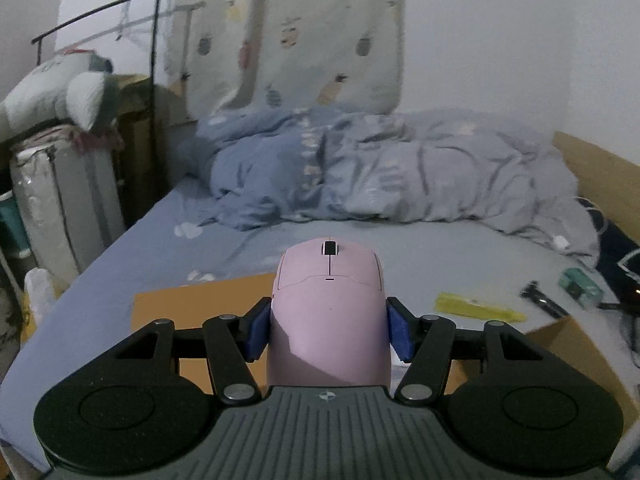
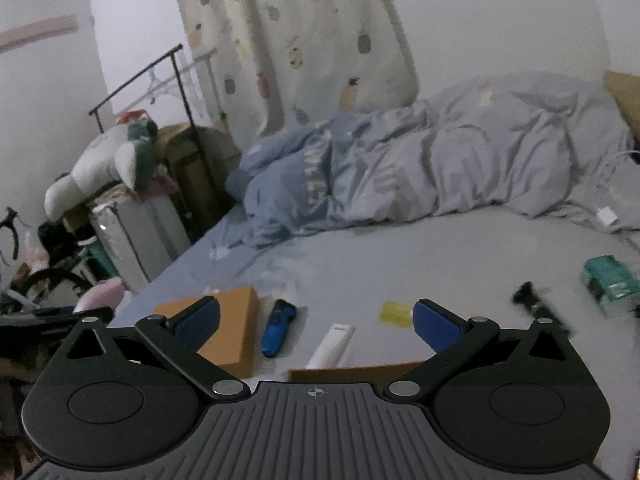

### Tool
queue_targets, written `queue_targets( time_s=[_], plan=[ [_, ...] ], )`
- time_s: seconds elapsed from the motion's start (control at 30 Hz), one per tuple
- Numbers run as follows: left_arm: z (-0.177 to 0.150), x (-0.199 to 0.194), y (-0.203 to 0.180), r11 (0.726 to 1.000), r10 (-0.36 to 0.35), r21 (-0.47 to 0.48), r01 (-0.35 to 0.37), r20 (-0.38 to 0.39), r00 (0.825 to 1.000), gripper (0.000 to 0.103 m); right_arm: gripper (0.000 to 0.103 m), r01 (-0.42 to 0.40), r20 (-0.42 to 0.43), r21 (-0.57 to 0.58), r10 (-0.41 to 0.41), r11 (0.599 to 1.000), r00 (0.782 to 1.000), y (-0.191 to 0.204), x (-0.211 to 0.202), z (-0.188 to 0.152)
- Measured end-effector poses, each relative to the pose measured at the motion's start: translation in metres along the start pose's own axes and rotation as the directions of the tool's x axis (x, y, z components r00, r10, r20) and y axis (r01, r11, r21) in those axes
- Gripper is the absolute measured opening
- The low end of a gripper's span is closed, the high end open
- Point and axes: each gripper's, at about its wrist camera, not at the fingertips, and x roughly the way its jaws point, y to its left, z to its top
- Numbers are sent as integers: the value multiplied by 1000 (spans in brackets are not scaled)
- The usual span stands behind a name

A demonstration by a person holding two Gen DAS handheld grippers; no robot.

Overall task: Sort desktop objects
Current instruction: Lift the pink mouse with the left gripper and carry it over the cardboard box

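Two grippers were over the bed, and only one carried anything: the left gripper (image 1: 329,330) was clamped on a pink mouse (image 1: 329,312), its blue pads pressed to the mouse's flanks, the long axis running straight out along the fingers with the scroll wheel at the far end. The mouse hung above the sheet, over the near edge of a brown cardboard box (image 1: 192,304) that lay just left and beneath it. The right gripper (image 2: 316,322) stood wide apart and empty. Ahead of it, on the sheet, a blue device (image 2: 278,328) lay just beside the box's right side, pointing near-to-far, with a white tube (image 2: 332,346) to its right. Judging by this, the right gripper was nearer those two, and either would need a straight forward reach.
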Motion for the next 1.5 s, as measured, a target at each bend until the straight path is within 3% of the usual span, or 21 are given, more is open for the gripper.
queue_targets(
  time_s=[0.33, 0.67, 1.1, 1.5],
  plan=[
    [-20, -5, -67, 994, -94, 46, 95, -24, 995, 60, 103, 81, 16, 4, -81, 997, 997, -44, -55, -18],
    [-42, 9, -124, 981, -175, 70, 179, -53, 983, 60, 103, 158, 18, 6, -158, 987, 987, -87, -76, -57],
    [-87, 32, -173, 975, -216, 31, 221, -115, 970, 60, 103, 161, -3, 86, -162, 983, 987, -122, -71, -99],
    [-117, 73, -207, 980, -183, 46, 196, -199, 963, 60, 103, 162, -44, 92, -159, 983, 986, -131, -56, -111]
  ],
)
